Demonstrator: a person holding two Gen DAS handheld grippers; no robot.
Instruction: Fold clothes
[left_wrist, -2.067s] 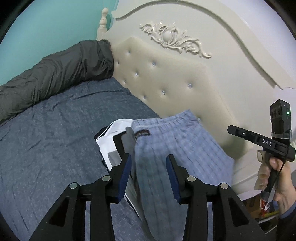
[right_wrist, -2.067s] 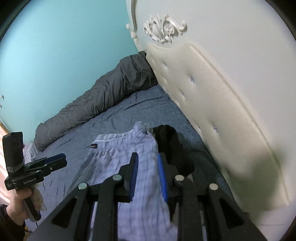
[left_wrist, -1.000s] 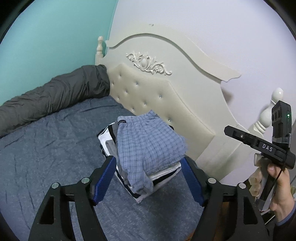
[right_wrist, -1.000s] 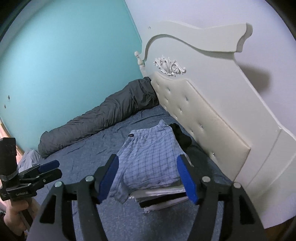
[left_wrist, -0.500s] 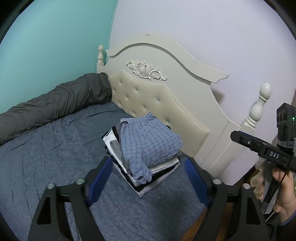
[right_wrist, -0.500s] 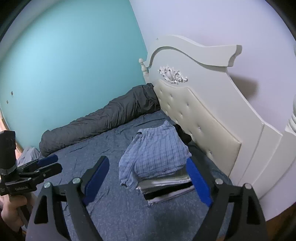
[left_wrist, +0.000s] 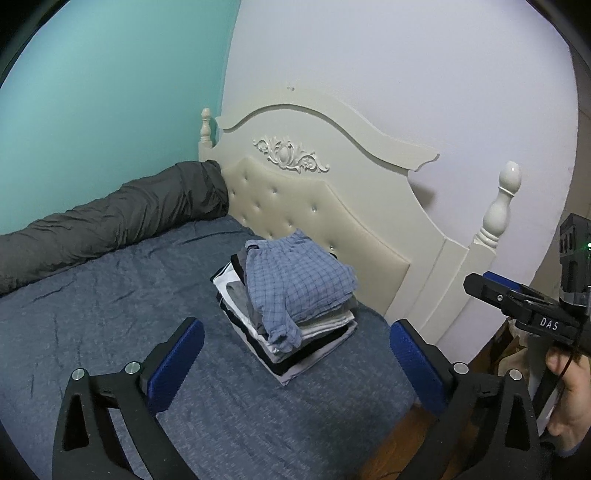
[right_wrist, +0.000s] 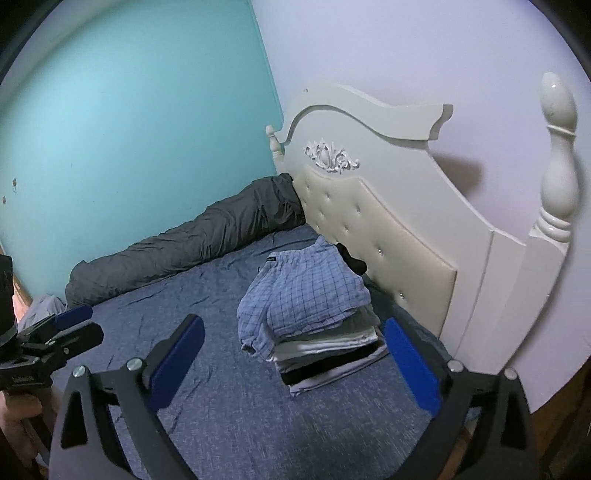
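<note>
The left gripper (left_wrist: 295, 350) is being held wide apart, nothing between its 2 blue pads (left_wrist: 175, 356), low in the frame of the left wrist view. The right gripper (right_wrist: 293, 354) is likewise being held wide and empty, its pads sitting at the lower left and lower right of the right wrist view. Neither is touching cloth.

Past both claws, at the centre of each frame, the pile (left_wrist: 291, 325) of folded clothes is being shown resting on the bed (left_wrist: 110, 314). The plaid shorts (left_wrist: 299, 284) are lying on top, 1 leg drooping over the pile's near-left edge. In the left wrist view the pile's long axis is running from the lower centre up toward the left; the headboard (left_wrist: 332, 229) is standing just beyond it, toward the upper right. In the right wrist view a dark garment (right_wrist: 351, 258) is being squeezed between the pile and the headboard.

The pile is lying straight ahead of both claws and well apart from them, framed between the pads in each view. Which hand is nearer cannot be told. A grey roll (left_wrist: 110, 221) is lying along the far wall at the left, apart from the pile.

The fold is judged to be finished. Should the drooping leg be tidied, it is lying toward the left claw's side, so that hand is probably being favoured.
</note>
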